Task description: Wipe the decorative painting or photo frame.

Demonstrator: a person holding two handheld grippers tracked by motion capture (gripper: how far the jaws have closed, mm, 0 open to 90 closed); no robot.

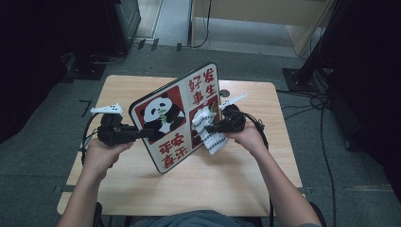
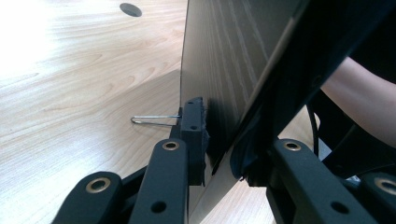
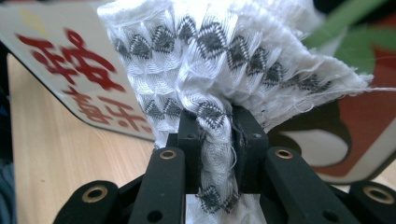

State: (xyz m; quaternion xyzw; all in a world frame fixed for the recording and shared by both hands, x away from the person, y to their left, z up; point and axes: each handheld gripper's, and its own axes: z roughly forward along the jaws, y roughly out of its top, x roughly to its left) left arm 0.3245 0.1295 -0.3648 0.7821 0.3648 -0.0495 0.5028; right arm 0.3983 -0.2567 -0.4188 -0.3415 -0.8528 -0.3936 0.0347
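A picture board (image 1: pixel 176 118) with a panda and red characters stands tilted on edge over the wooden table (image 1: pixel 222 179). My left gripper (image 1: pixel 147 134) is shut on its left edge; in the left gripper view the jaws clamp the board's thin edge (image 2: pixel 219 154), its wood-grain back facing the camera. My right gripper (image 1: pixel 211 126) is shut on a white cloth with a black zigzag pattern (image 1: pixel 208 130), held against the board's face. The right gripper view shows the bunched cloth (image 3: pixel 215 70) pinched between the pads, with the board's printed face (image 3: pixel 70 60) behind it.
A round grommet hole (image 1: pixel 224 92) sits near the table's far edge. A thin metal wire (image 2: pixel 154 119) pokes out beside the left jaw. Cables (image 1: pixel 312 101) trail over the grey floor to the right, and dark equipment stands at both sides.
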